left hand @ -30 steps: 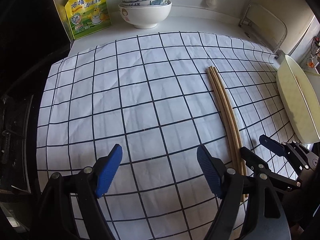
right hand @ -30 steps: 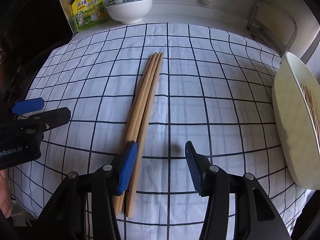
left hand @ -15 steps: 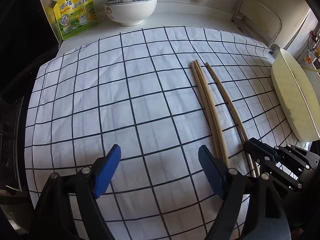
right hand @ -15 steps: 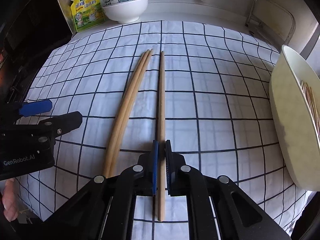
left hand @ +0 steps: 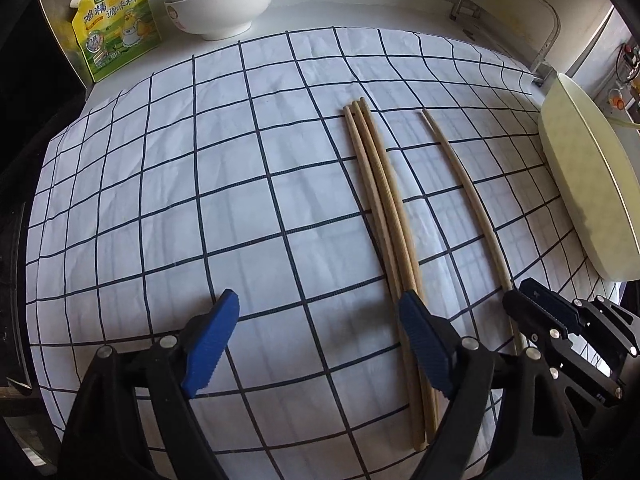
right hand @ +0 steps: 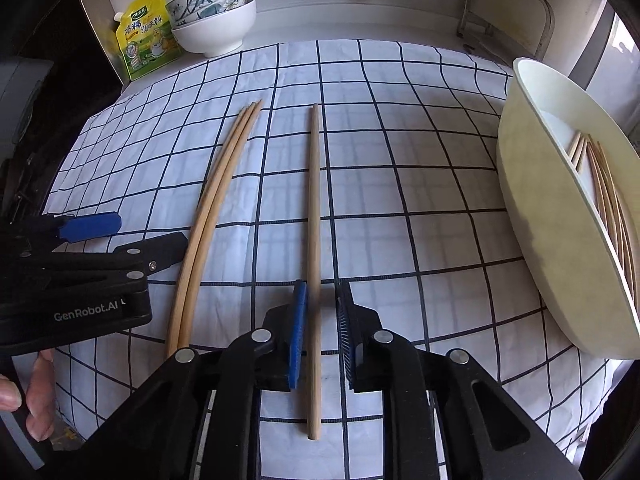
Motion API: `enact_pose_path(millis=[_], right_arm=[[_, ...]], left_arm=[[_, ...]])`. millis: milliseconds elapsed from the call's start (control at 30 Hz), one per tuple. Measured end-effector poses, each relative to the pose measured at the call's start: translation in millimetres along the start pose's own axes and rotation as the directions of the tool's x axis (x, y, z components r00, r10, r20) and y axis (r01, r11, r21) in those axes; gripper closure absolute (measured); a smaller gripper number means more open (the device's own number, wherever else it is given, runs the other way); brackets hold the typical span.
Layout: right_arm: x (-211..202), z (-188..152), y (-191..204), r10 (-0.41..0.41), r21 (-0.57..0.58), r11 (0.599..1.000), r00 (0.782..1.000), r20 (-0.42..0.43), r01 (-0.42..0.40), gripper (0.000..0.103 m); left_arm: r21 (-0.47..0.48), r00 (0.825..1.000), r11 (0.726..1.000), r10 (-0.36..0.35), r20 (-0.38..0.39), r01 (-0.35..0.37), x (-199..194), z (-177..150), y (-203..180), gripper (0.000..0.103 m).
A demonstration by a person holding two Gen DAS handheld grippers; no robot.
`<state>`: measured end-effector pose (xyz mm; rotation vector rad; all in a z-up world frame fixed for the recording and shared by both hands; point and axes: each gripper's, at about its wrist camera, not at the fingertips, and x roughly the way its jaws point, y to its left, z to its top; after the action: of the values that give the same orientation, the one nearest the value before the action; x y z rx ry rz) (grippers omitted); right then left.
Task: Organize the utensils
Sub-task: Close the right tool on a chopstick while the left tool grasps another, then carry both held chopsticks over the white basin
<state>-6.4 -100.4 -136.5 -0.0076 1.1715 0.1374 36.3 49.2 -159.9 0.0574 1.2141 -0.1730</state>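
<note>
Three wooden chopsticks point(left hand: 384, 208) lie together on the checked cloth; they also show in the right wrist view point(right hand: 216, 208). A single chopstick point(right hand: 315, 220) lies apart to their right, also seen in the left wrist view point(left hand: 464, 192). My right gripper point(right hand: 322, 320) straddles its near end, jaws a little apart, with small gaps beside the stick. My left gripper point(left hand: 320, 332) is open and empty, its right finger beside the three chopsticks. A cream oval dish point(right hand: 532, 216) at the right holds several chopsticks point(right hand: 604, 196).
A stack of bowls point(left hand: 224, 4) and a yellow-green seasoning bag point(left hand: 114, 26) stand at the back left. A metal rack point(left hand: 512, 12) leans at the back right. The dish point(left hand: 580, 184) sits at the cloth's right edge.
My right gripper shut on one chopstick, drew it right, away from the other three, and its jaws have now parted slightly. The left gripper stayed open.
</note>
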Motion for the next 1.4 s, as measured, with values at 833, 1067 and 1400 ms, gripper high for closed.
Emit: enact_pose_path(millis=[833,1067,1400], right_arm=[[11,15,5,-0.04,-0.037,0.998,0.999,0.001,0.04,0.085],[5,17,-2,0.004,0.009,1.0,1.0,-0.004,-0.004,0.096],[-37,31,-6,0.066,0.019,0.998,0.995,0.072,-0.067,0.096]], left_arm=[[0.03,0.998,1.0,0.005,0.058,-0.007,1,10,-5,0.094],[0.026,0.999,0.999,-0.032,0.042,0.031,-2,8,0,0.096],[0.032,0.994,0.999,-0.038,0.1,0.035,-45,13,0,0.096]])
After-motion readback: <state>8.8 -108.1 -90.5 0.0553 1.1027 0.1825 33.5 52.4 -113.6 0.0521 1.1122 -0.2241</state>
